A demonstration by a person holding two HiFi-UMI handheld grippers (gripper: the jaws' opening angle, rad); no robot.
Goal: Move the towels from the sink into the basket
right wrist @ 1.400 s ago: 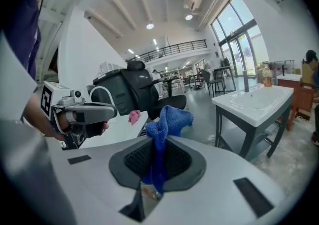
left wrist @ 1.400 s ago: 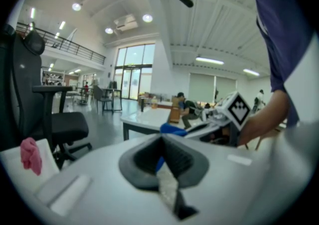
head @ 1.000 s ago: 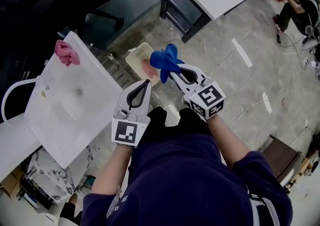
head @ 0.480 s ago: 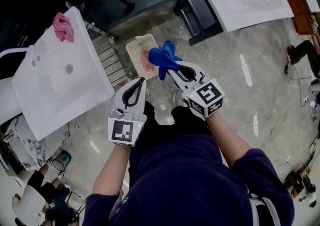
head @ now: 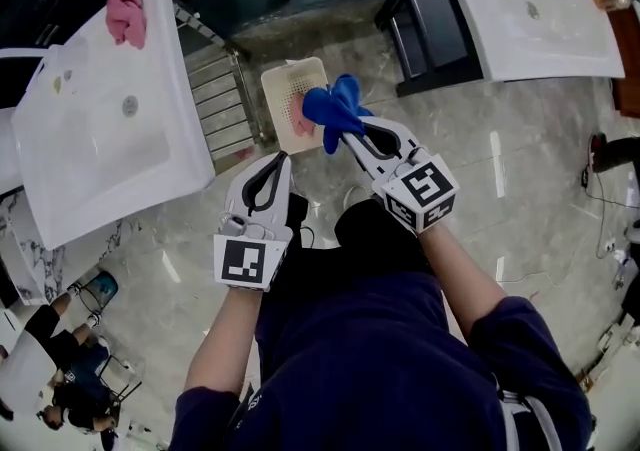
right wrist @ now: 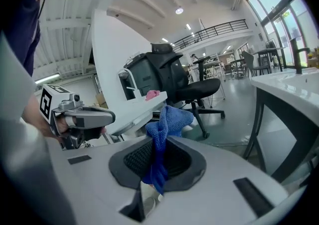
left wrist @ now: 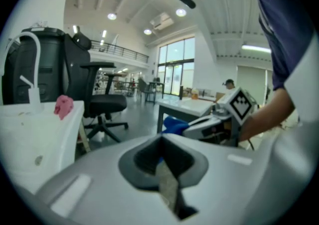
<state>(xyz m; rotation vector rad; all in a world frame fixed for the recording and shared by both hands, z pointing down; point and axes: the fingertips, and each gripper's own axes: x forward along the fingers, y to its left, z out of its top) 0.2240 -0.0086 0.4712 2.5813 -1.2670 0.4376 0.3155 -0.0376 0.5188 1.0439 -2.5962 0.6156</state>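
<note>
Grips blue towel [head: 332, 109] tight in right gripper [head: 345, 134], above basket [head: 285, 89]. Holds left gripper [head: 284, 159] alongside, jaws together, empty. Counts three towels: the blue, one pink towel [head: 302, 119] in basket, another pink towel [head: 125, 11] on sink [head: 100, 139] corner. One basket, two grippers.

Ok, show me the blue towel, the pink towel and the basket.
blue towel [head: 333, 111], head view, its bunched middle.
pink towel [head: 126, 13], head view, middle of the heap.
basket [head: 270, 104], head view, its left rim.
</note>
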